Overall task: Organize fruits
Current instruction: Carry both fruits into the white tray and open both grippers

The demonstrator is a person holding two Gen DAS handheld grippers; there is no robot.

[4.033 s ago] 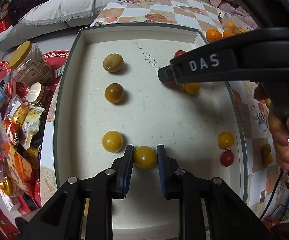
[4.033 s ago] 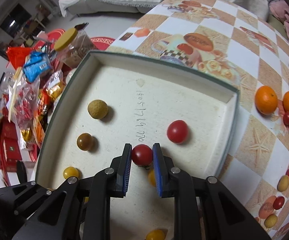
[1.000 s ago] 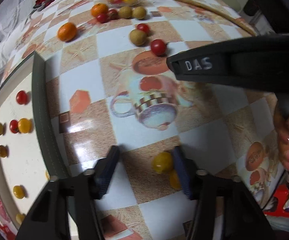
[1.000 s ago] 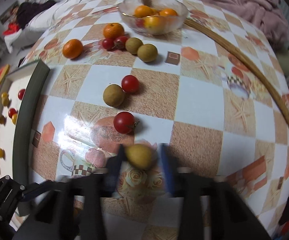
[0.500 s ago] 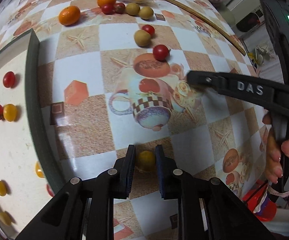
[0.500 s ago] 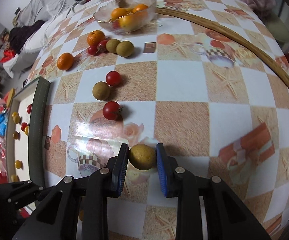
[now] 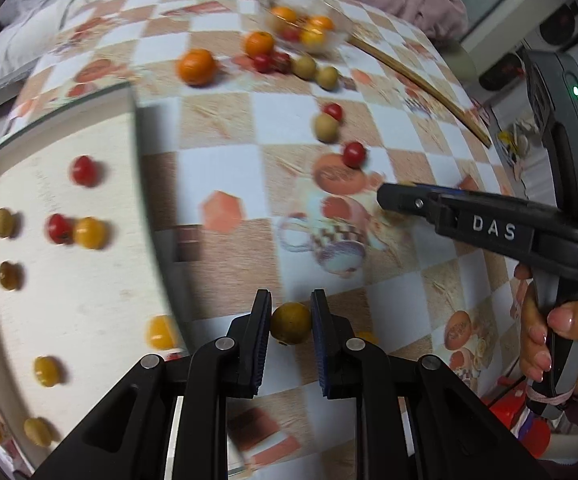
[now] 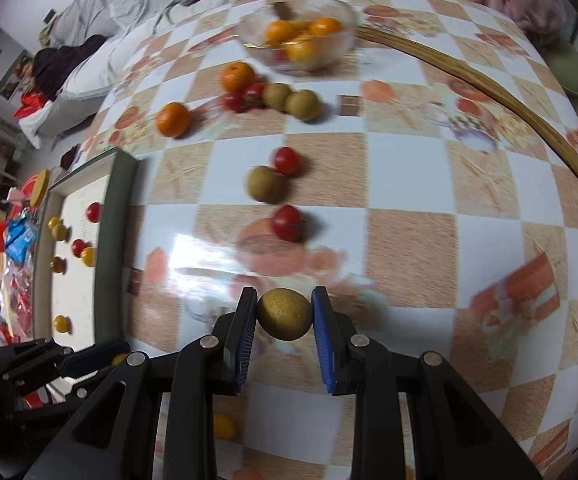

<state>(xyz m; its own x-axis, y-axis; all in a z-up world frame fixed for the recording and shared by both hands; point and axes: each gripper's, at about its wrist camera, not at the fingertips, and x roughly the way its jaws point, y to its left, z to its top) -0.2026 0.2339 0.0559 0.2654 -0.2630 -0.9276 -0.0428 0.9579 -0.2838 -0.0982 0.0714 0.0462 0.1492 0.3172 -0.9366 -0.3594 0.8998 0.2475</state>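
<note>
Fruits first, left wrist view: left gripper (image 7: 291,320) is clamped on a small yellow-brown fruit (image 7: 291,323), both pads pressing it, held above the checkered tablecloth (image 7: 225,136) just right of the tray (image 7: 89,280) edge. Its jaws have just been closing, fruit between them. Tray holds red tomatoes (image 7: 84,171), yellow ones (image 7: 90,233) and brownish ones (image 7: 9,276), spread apart. Loose fruit farther up the cloth: an orange (image 7: 196,66), a red tomato (image 7: 354,154), a longan (image 7: 325,127). Glass bowl (image 7: 305,26) of oranges at the far end, blurred. Right gripper (image 7: 393,200) enters from the right side, a person's hand (image 7: 561,332) on its handle. Right wrist view: right gripper (image 8: 285,312) grips a round tan longan (image 8: 285,314) between both pads, above the tablecloth (image 8: 409,168). Ahead: red tomato (image 8: 287,223), longan (image 8: 265,184) touching another tomato, orange (image 8: 174,119), bowl (image 8: 301,36). Tray (image 8: 115,216) lies at left with small fruits inside. Wooden stick (image 8: 489,92) curves along the right.
</note>
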